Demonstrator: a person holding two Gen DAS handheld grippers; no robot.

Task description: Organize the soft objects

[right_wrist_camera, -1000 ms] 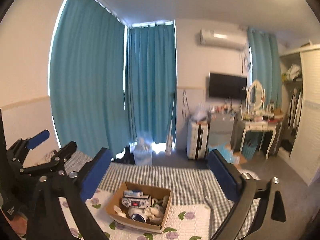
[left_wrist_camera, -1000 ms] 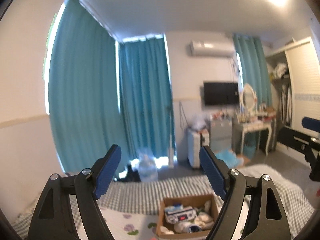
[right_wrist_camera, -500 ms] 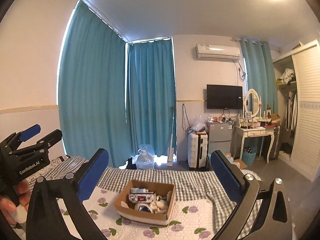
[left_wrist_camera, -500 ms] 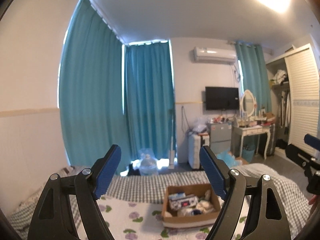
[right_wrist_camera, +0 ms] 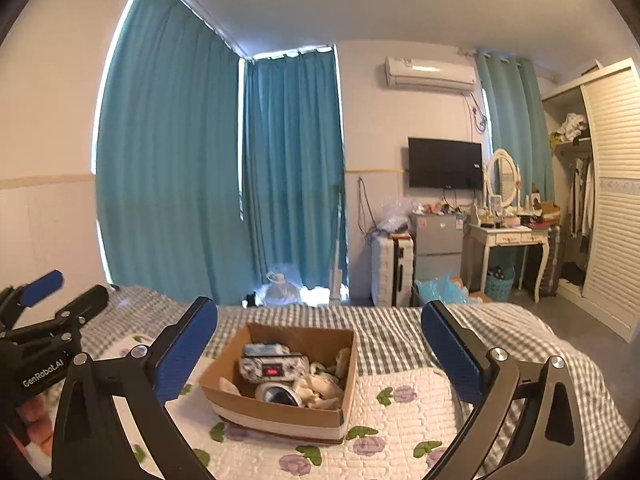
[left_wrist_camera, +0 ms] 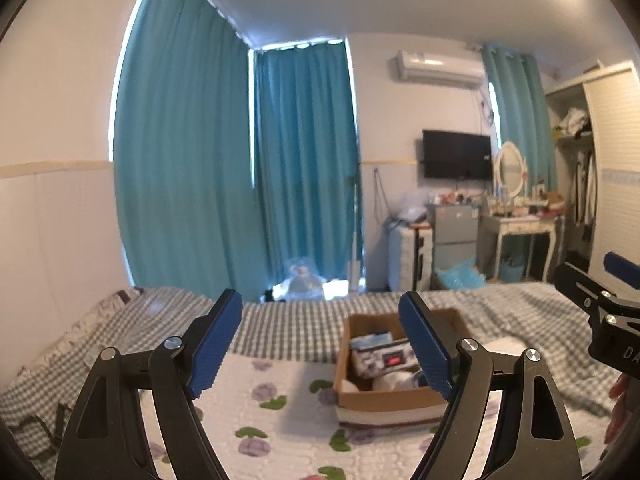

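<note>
A cardboard box (right_wrist_camera: 280, 412) full of soft items sits on a floral quilt (right_wrist_camera: 400, 420) on the bed; it also shows in the left wrist view (left_wrist_camera: 384, 400), partly behind a finger. Inside lie a patterned pouch with a red label (right_wrist_camera: 274, 368), a white cloth (right_wrist_camera: 320, 390) and other bundles. My right gripper (right_wrist_camera: 320, 344) is open and empty, above and in front of the box. My left gripper (left_wrist_camera: 320, 340) is open and empty, left of the box. Each gripper shows at the edge of the other's view.
The bed has a grey checked blanket (right_wrist_camera: 392, 332) beyond the quilt. Teal curtains (right_wrist_camera: 292, 180) hang behind. A suitcase (right_wrist_camera: 392, 268), a small fridge (right_wrist_camera: 436, 244), a dressing table (right_wrist_camera: 508, 240) and a wardrobe (right_wrist_camera: 608, 200) stand at the right.
Both cameras have tilted down and moved closer to the bed, so the box and quilt show more fully. Both grippers stay open.
</note>
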